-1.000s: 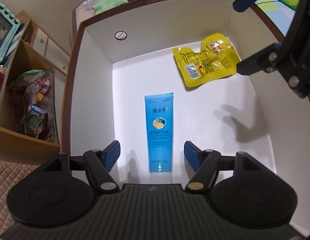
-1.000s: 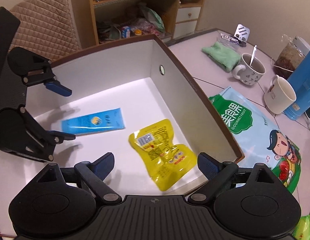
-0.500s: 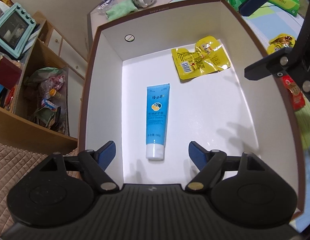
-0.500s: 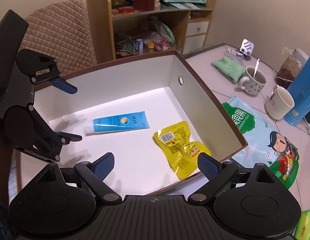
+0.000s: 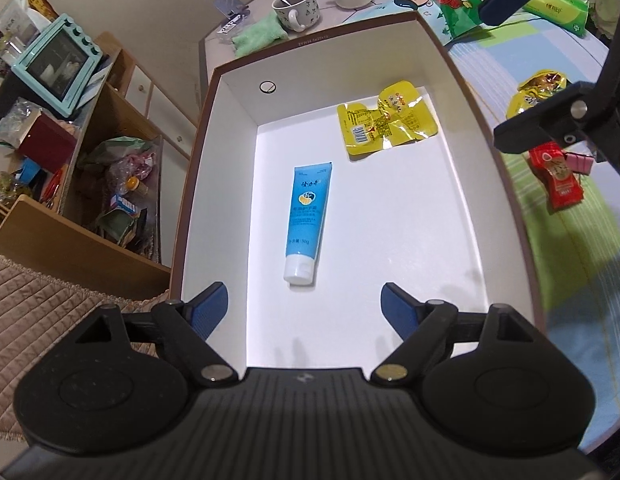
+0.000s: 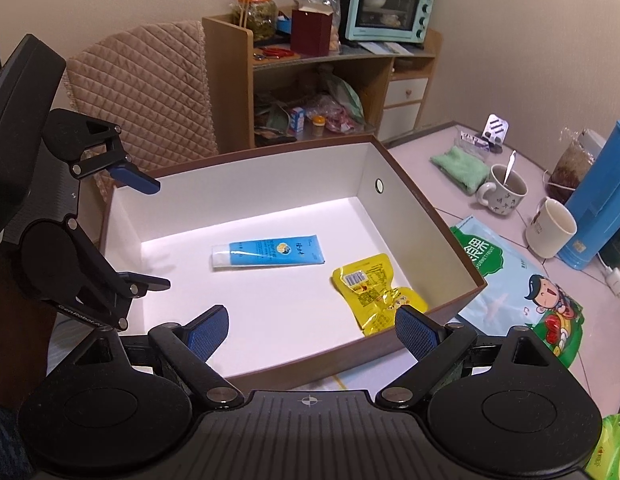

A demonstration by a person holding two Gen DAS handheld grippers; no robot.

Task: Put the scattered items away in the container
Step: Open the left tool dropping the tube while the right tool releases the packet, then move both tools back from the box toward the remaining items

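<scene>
Both tongs higher above box (image 5: 429,32), wide open, empty; "GOURMET FRUIT" bag (image 6: 505,276) beside it.

Left wrist view: above the box's (image 5: 214,80) near short edge, looking steeply down its length toward the far wall with the round hole; close range.

Right wrist view: over one long edge of the box (image 6: 429,208), facing across it toward the shelf (image 6: 329,80); slightly farther back.

Shared: box interior, tube (image 5: 308,216) (image 6: 270,252), yellow pouch (image 5: 385,122) (image 6: 373,292), mugs; each view shows the opposite gripper.
</scene>
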